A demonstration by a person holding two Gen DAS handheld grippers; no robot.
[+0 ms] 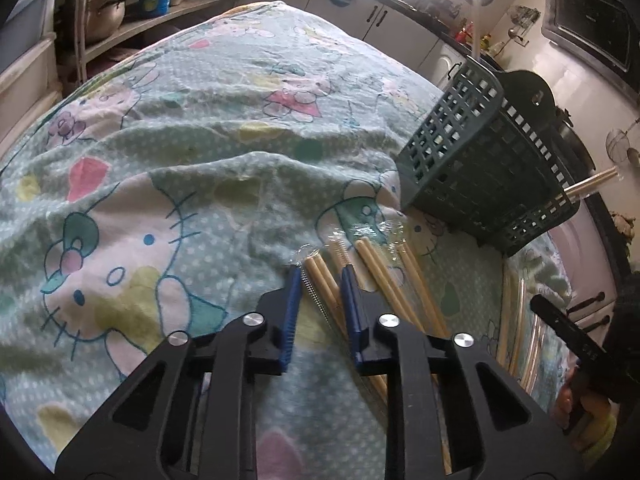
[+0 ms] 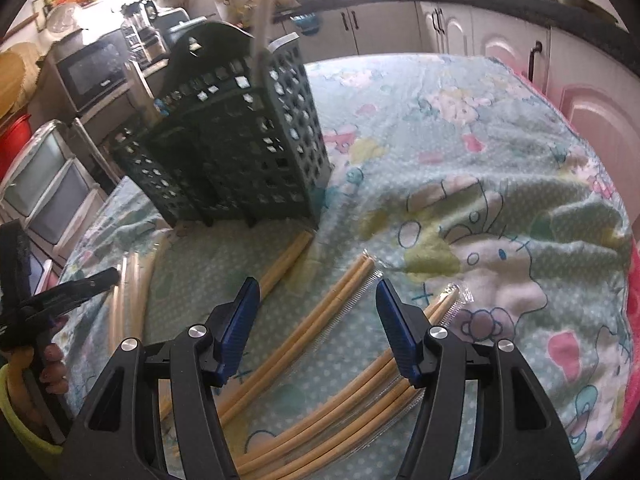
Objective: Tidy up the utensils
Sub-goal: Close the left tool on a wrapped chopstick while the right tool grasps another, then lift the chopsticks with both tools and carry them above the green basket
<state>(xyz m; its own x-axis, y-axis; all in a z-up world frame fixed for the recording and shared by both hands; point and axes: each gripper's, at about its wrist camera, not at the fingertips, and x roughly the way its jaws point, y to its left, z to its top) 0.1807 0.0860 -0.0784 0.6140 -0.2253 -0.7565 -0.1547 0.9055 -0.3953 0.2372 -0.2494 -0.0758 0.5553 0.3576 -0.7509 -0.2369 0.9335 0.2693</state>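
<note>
Several pairs of wooden chopsticks [image 1: 380, 276] in clear wrappers lie on a Hello Kitty cloth [image 1: 192, 152]. My left gripper [image 1: 322, 276] is open, its blue fingers either side of one wrapped pair [image 1: 320, 280], touching nothing that I can see. A dark green slotted utensil basket [image 1: 480, 160] stands beyond, with a pale stick upright in it. In the right wrist view my right gripper [image 2: 316, 288] is open above another wrapped pair [image 2: 320, 312]; the basket [image 2: 240, 140] stands behind. More chopsticks [image 2: 128, 300] lie at left.
The person's other hand and gripper show at the edge of each view [image 1: 576, 344] [image 2: 48, 308]. Kitchen cabinets [image 2: 460, 28], a microwave [image 2: 92, 72] and shelves with pots [image 1: 108, 4] surround the table. The cloth [image 2: 480, 160] is wrinkled.
</note>
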